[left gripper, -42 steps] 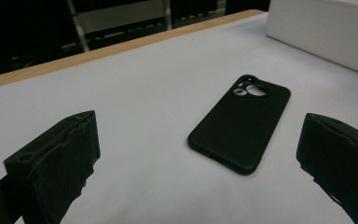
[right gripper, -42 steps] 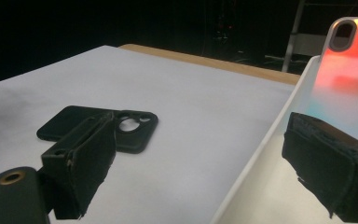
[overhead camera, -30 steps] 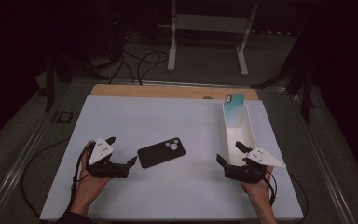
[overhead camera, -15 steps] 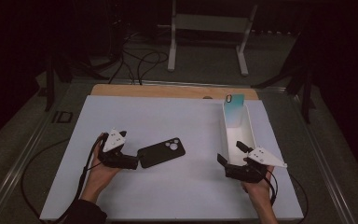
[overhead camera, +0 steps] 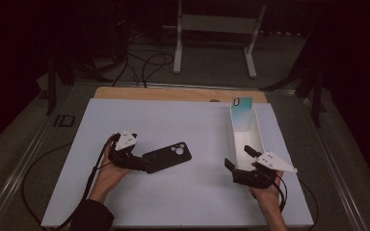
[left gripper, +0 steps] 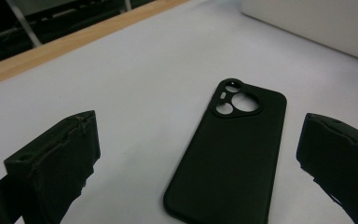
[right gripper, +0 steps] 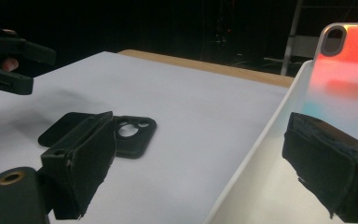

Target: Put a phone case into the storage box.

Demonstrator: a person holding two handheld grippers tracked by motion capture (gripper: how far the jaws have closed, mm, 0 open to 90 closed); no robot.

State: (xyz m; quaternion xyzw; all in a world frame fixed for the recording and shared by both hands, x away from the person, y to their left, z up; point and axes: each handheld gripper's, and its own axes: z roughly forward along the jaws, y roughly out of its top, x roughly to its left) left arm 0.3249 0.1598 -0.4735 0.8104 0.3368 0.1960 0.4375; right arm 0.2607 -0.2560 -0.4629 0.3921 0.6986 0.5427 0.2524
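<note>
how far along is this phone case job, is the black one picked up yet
Not yet. Done: a pale iridescent phone case already stands in the white rectangular tray. In hand: the left gripper is open, its jaws on either side of the black soft phone case, which lies flat on the white table mat. Left: closing, lifting, probably moving it trayward. The right gripper waits open at the tray's near end.

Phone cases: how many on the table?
2. The black phone case lies flat on the white mat between the left gripper's open jaws; the teal-tinted case leans upright in the white tray.

Black phone case [overhead camera: 166, 157], white mat [overhead camera: 183, 125], white tray [overhead camera: 255, 132].
</note>
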